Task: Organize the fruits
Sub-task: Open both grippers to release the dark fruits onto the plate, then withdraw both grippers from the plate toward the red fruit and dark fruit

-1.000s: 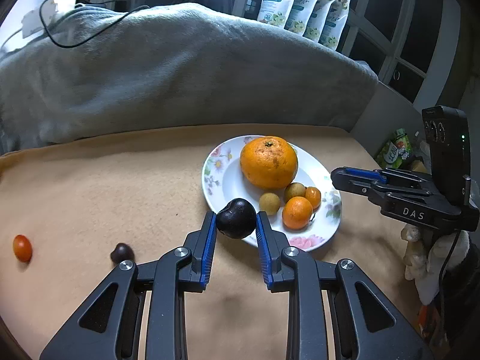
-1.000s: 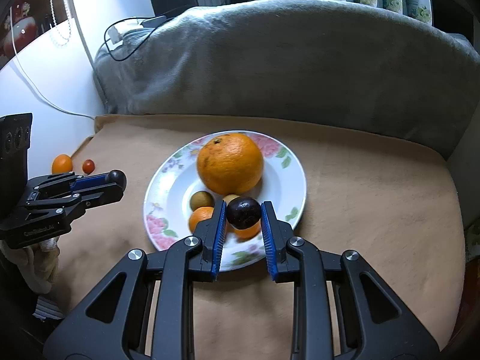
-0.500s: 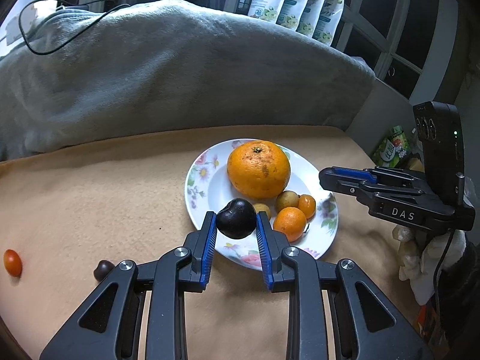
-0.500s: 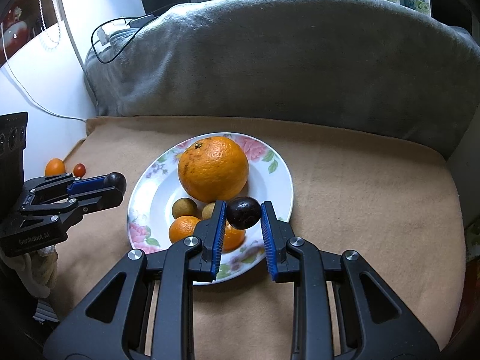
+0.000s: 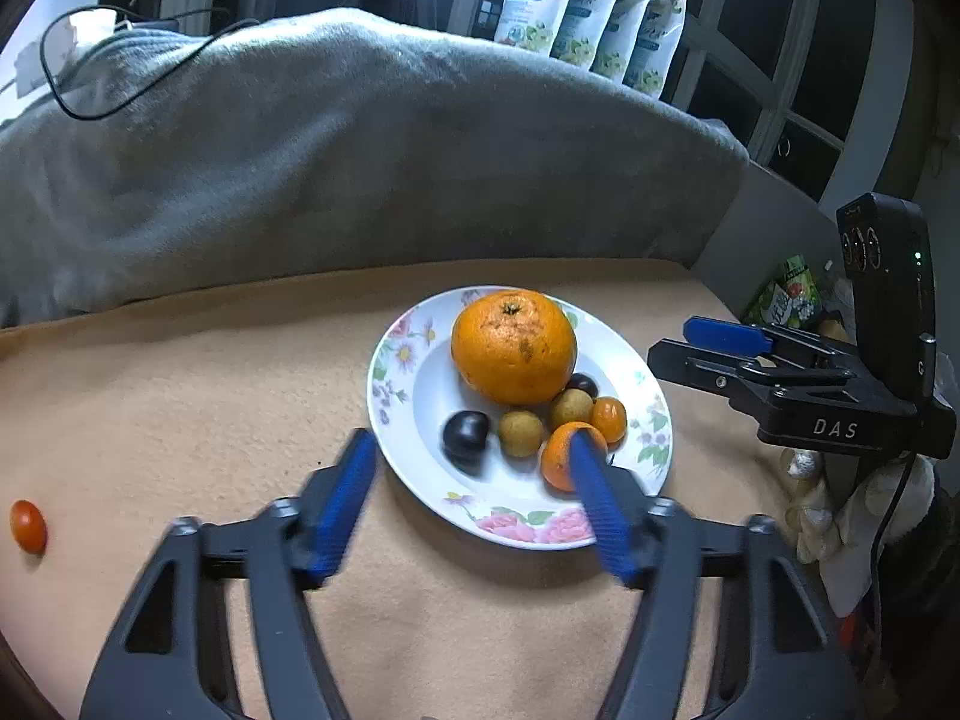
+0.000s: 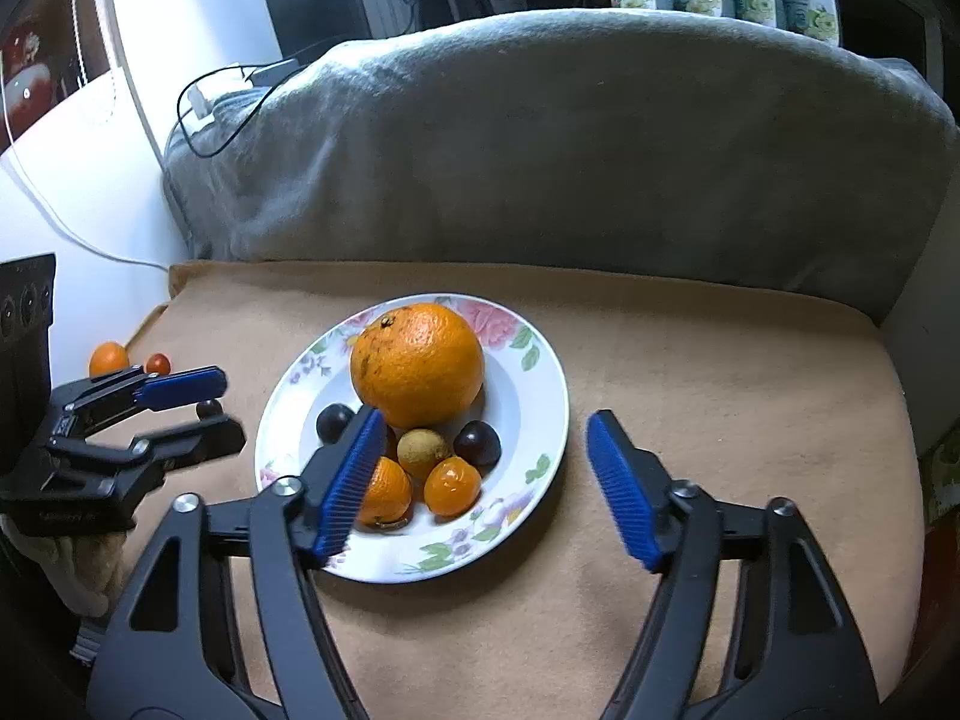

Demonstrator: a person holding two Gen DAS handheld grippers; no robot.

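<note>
A floral white plate (image 5: 414,468) (image 6: 540,420) on the tan cloth holds a big orange (image 5: 513,348) (image 6: 417,366), two small oranges, two tan round fruits and two dark plums (image 5: 465,429) (image 6: 477,443). My left gripper (image 5: 471,504) is open and empty, its jaws either side of the plate's near rim. My right gripper (image 6: 483,480) is open and empty over the plate's near right edge. A small red fruit (image 5: 28,527) (image 6: 158,363) lies on the cloth at far left, next to a small orange (image 6: 108,358) and a small dark fruit (image 6: 209,407).
A grey blanket-covered cushion (image 5: 360,150) rises behind the cloth. Snack pouches (image 5: 594,18) stand on the window ledge. A black cable (image 5: 120,90) lies on the blanket. The cloth edge drops off at the right (image 5: 750,480).
Both grippers have opened. The dark plum from the left gripper and the one from the right gripper now lie on the plate. Both views have shifted slightly.
</note>
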